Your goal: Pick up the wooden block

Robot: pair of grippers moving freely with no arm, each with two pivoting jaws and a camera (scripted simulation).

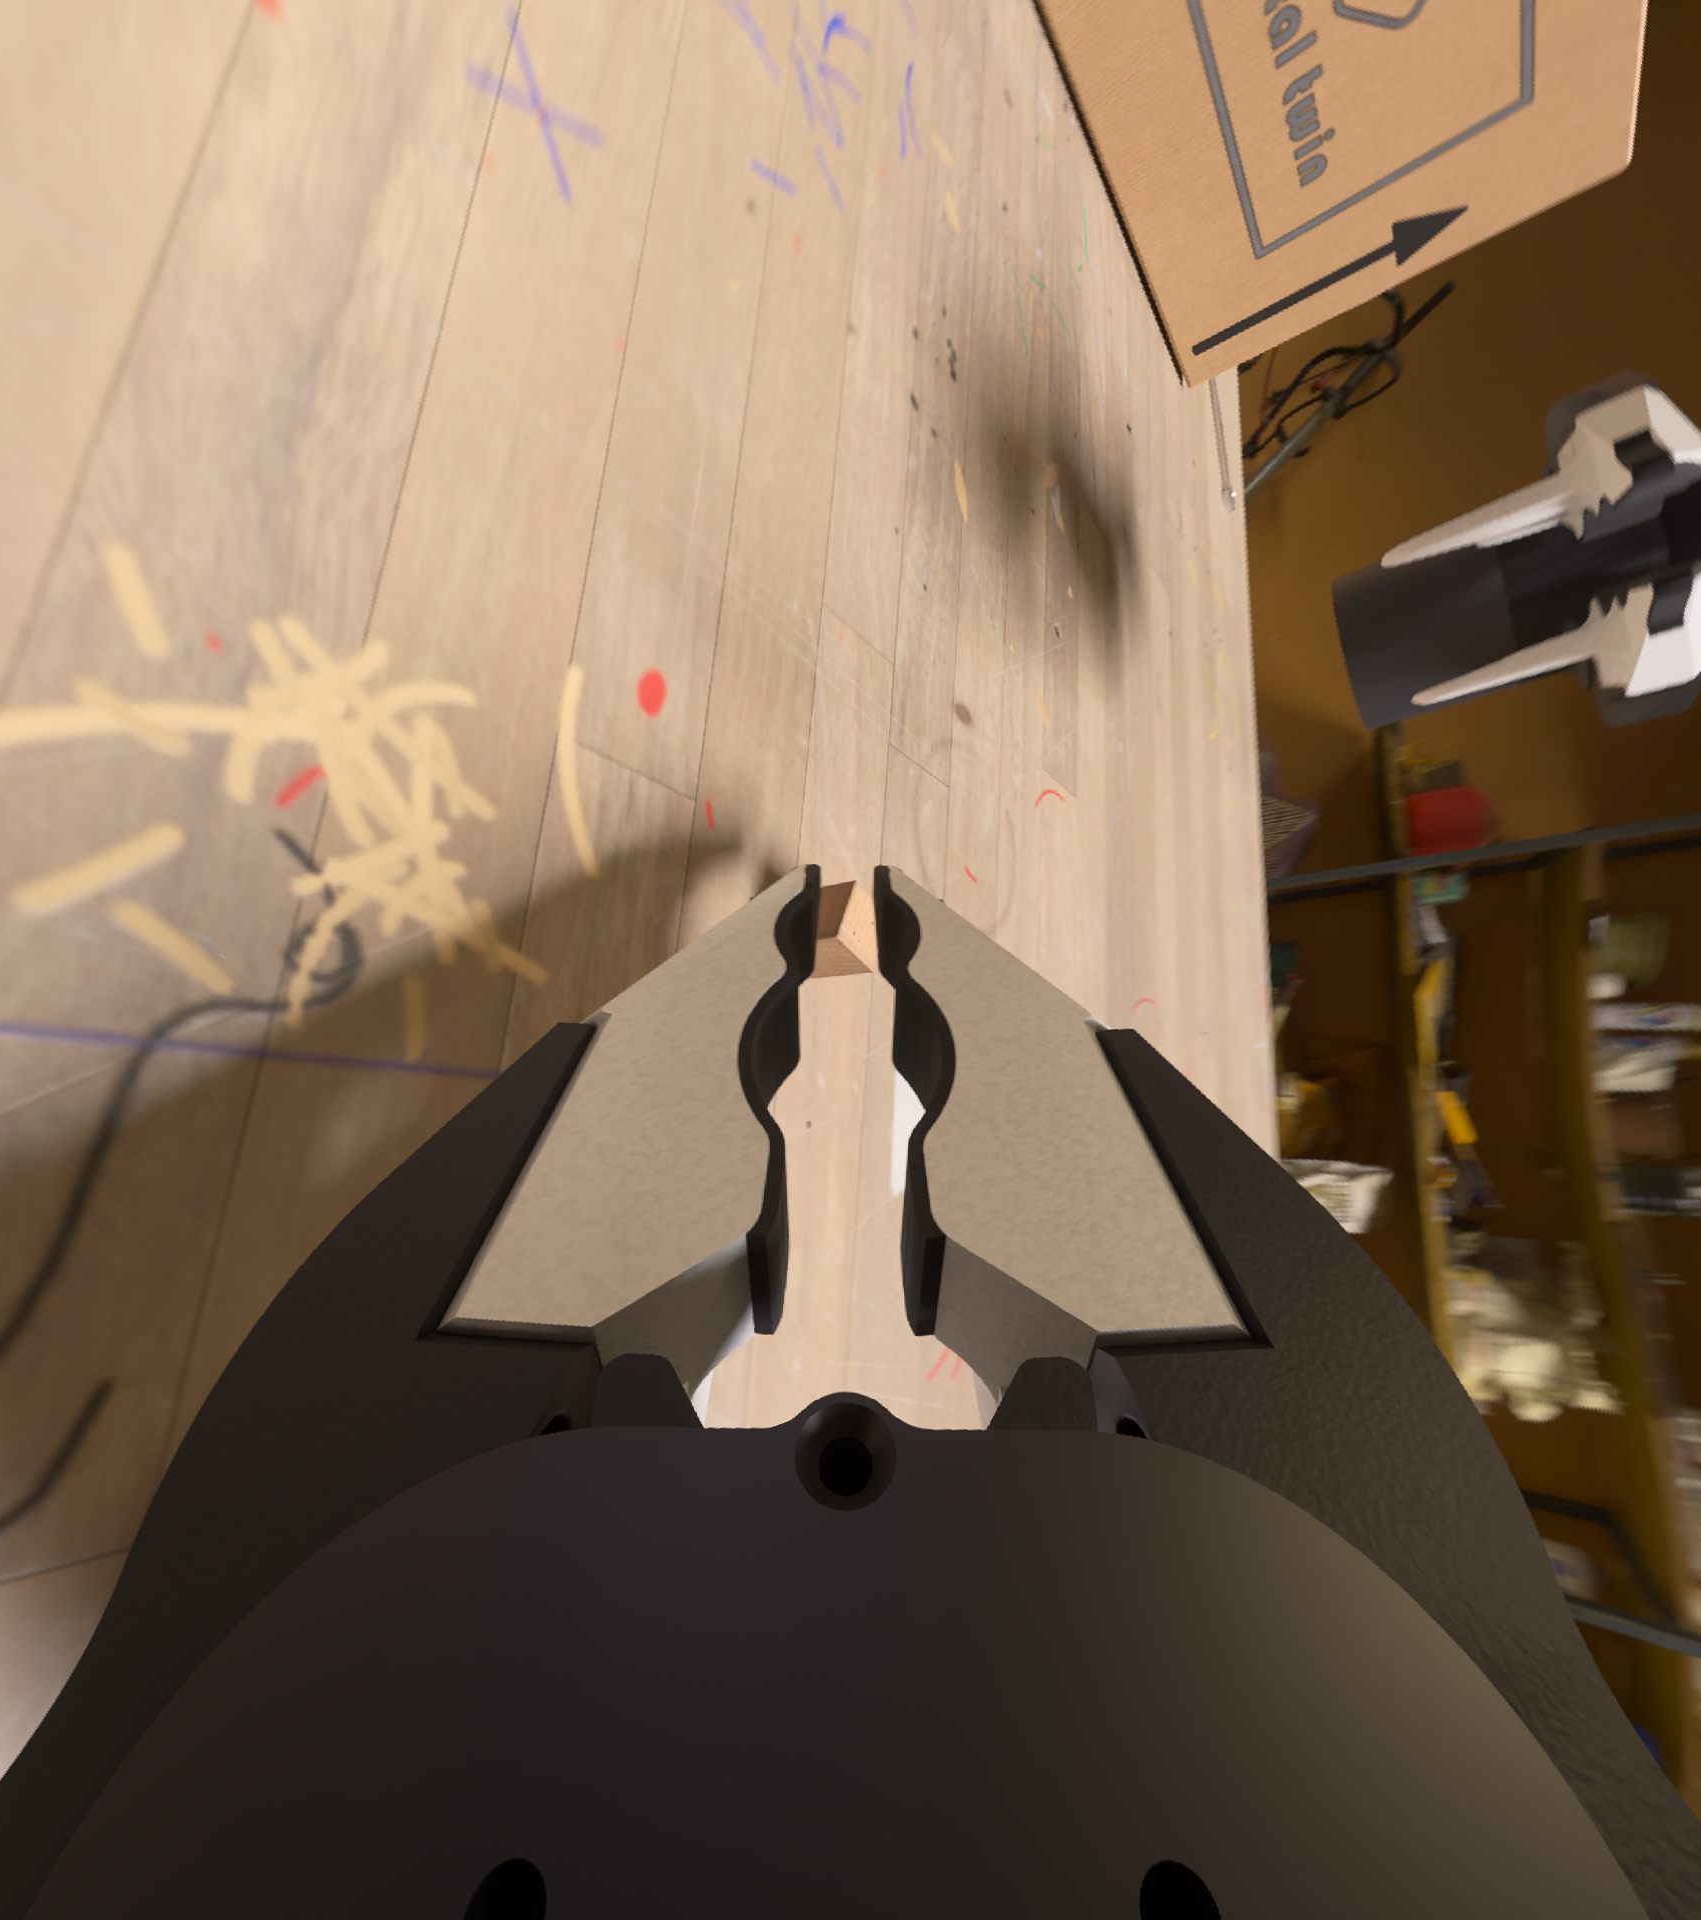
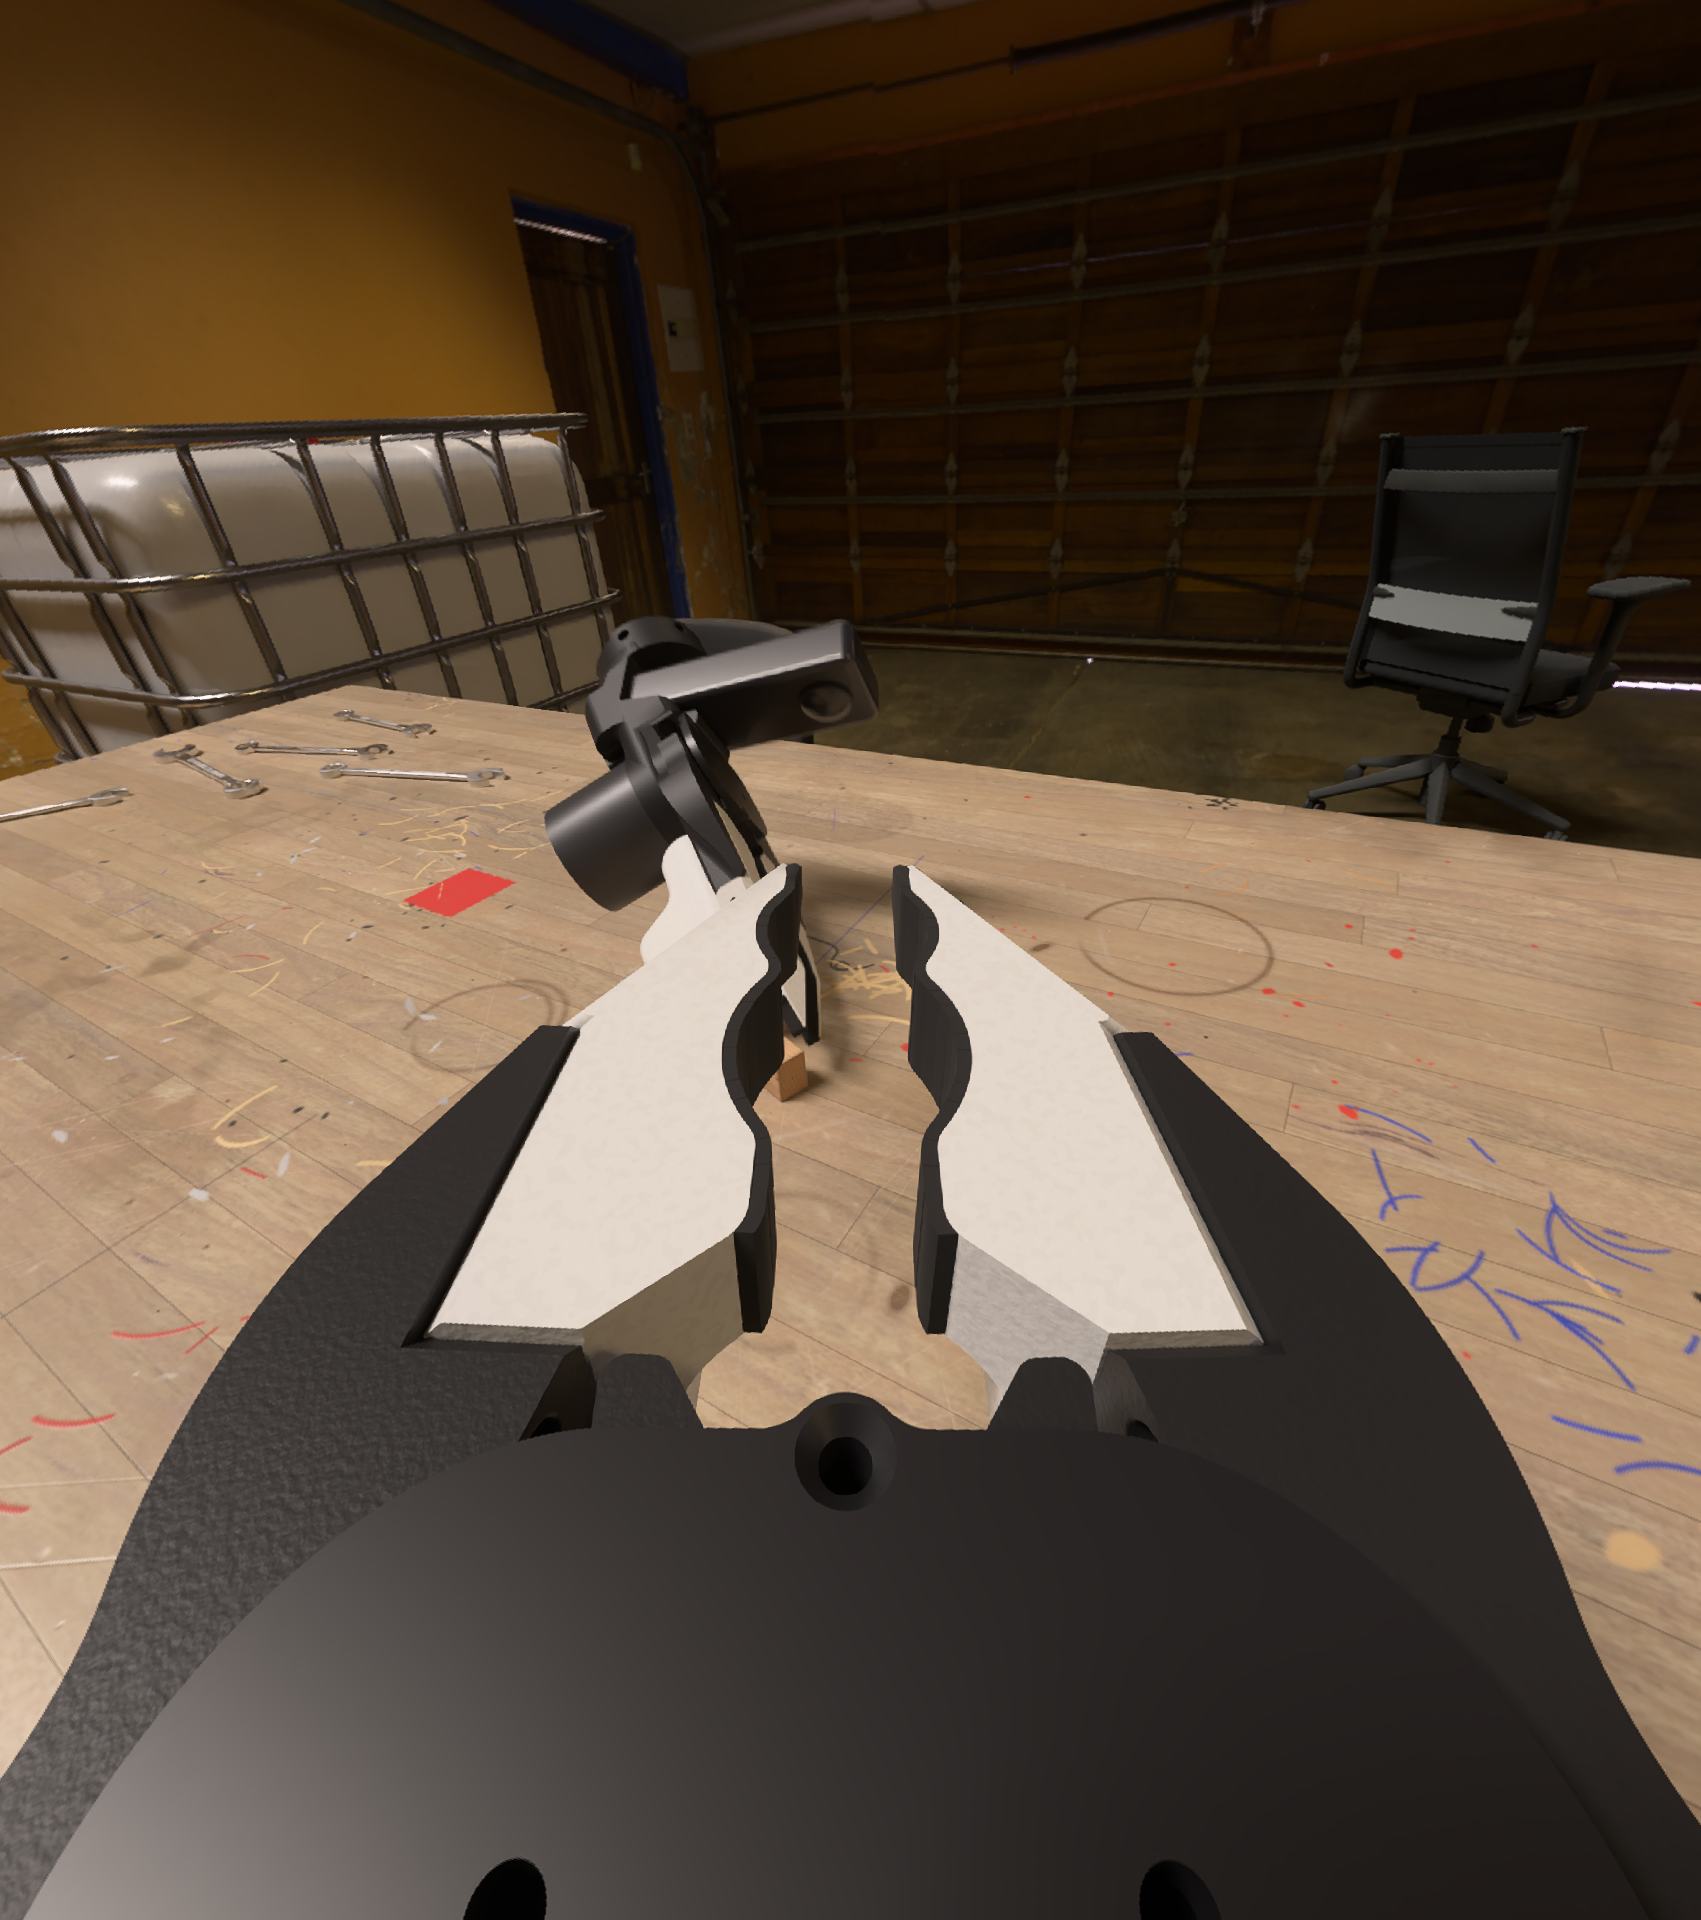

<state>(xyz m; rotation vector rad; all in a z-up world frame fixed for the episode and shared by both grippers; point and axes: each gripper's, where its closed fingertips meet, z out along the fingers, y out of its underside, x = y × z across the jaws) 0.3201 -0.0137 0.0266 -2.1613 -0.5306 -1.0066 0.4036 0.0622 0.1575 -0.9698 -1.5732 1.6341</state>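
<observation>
The wooden block [image 1: 844, 932] is a small tan cube between the tips of my left gripper [image 1: 844, 883]. Both fingers press on its sides, so the gripper is shut on it. In the right wrist view the left gripper [image 2: 802, 1034] tilts steeply down onto the block [image 2: 792, 1075], which sits at or just above the wooden table [image 2: 1241, 1091]; I cannot tell which. My right gripper [image 2: 846, 883] is open and empty, hovering above the table and pointing at the block from some way off. It also shows in the left wrist view [image 1: 1428, 623], beyond the table's right edge.
A cardboard box [image 1: 1345, 156] lies at the table's far right corner. Several wrenches [image 2: 306, 758] lie at the far left near a caged white tank [image 2: 254, 571]. A red patch [image 2: 459, 891] marks the table. An office chair [image 2: 1490, 623] stands beyond. Shelves [image 1: 1552, 1039] stand beside the table.
</observation>
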